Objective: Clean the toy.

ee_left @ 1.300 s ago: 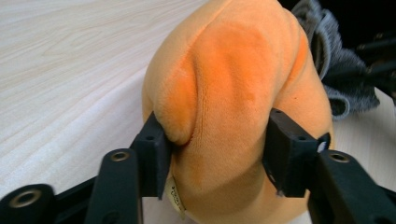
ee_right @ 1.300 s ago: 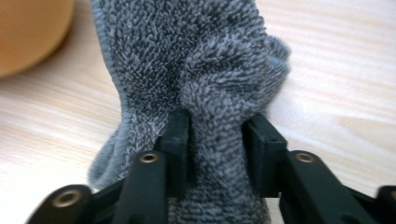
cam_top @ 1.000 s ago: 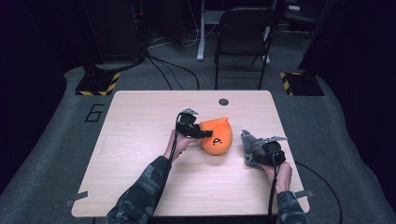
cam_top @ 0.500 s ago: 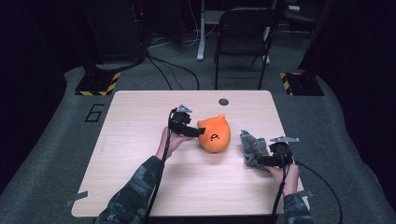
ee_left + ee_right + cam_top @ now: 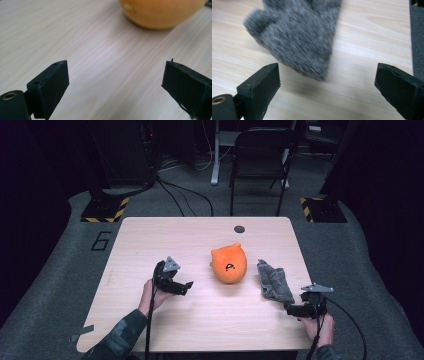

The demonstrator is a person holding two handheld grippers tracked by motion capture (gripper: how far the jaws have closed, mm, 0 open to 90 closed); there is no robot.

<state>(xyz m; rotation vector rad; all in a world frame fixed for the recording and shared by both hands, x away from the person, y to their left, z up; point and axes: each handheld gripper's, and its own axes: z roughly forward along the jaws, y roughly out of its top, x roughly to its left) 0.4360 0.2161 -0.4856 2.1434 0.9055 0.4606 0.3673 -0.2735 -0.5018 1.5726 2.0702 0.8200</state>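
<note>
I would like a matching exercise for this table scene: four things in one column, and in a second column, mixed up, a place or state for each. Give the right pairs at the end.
Things:
1. orange plush toy
2. grey glove
3. left gripper
4. small dark disc

Places or states:
A. open, with only bare tabletop between its fingers
B. near the far edge of the table
C. lies flat between the toy and the right gripper
D. sits near the middle of the table

Pairs: 1-D, 2-C, 3-A, 4-B
</note>
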